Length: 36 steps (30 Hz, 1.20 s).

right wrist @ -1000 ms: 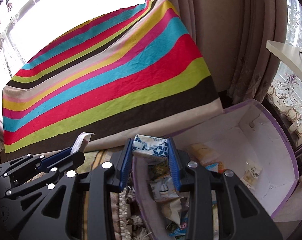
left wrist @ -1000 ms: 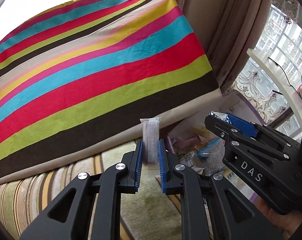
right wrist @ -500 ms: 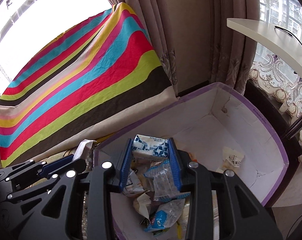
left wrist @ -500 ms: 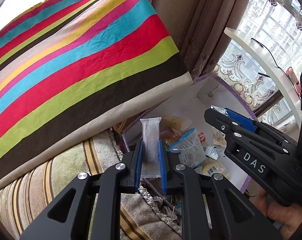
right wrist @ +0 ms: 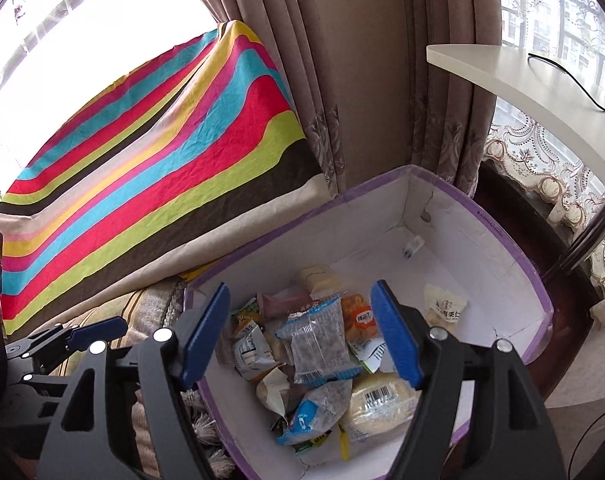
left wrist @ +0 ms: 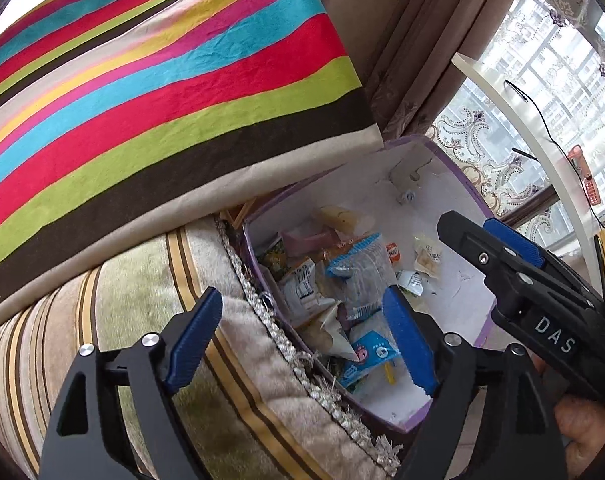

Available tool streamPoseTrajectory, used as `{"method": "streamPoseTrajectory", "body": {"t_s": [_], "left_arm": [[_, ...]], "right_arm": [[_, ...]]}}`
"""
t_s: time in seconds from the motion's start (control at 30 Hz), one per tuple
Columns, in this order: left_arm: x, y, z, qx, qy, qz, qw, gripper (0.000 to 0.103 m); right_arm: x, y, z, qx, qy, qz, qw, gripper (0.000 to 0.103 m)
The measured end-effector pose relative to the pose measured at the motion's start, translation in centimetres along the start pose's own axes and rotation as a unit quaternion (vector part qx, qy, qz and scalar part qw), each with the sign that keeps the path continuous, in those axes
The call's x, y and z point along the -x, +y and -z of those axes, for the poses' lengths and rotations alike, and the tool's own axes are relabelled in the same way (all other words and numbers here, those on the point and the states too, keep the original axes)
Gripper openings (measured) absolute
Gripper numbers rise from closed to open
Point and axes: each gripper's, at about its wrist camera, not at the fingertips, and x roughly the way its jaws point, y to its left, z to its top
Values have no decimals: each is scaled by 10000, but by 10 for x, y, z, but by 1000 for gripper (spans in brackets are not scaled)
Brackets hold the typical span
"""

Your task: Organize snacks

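Both my grippers over the snack box, jaws spread and empty.

A striped cloth (right wrist: 150, 184) and brown curtains (right wrist: 366, 80) stand behind the box (right wrist: 514, 248), a fringed cushion (left wrist: 262, 360) lies against its near side, and a white shelf (right wrist: 522, 80) overhangs at right. My left gripper (left wrist: 302, 340) and right gripper (right wrist: 302, 336) have just been opening, with nothing between the pads. The snack packets (right wrist: 318, 344) lie heaped in the box's near end; one pale packet (right wrist: 444, 308) lies apart.

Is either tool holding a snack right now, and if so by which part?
Nothing is held. The left tool and right tool have both just opened, with no pack pinched between their pads; they hang over the snacks in the box.
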Motion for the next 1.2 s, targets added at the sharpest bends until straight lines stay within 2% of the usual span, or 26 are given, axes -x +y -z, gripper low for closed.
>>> {"method": "streamPoseTrajectory", "body": {"t_s": [0.07, 0.2, 0.4, 0.7, 1.2], "left_arm": [[4, -5, 8, -95, -17, 4, 10000, 88], [6, -8, 14, -128, 34, -45, 9999, 88], [2, 3, 11, 232, 146, 193, 9994, 89], [-5, -8, 11, 6, 283, -133, 9995, 89], [-5, -4, 10, 68, 250, -75, 9996, 89]], "right_arm": [[5, -3, 5, -19, 5, 17, 10000, 73], [7, -12, 10, -58, 6, 166, 9998, 74], [2, -21, 17, -104, 116, 262, 9995, 74], [-5, -23, 21, -124, 220, 294, 9992, 74], [-12, -25, 25, -144, 327, 287, 9989, 74]]}}
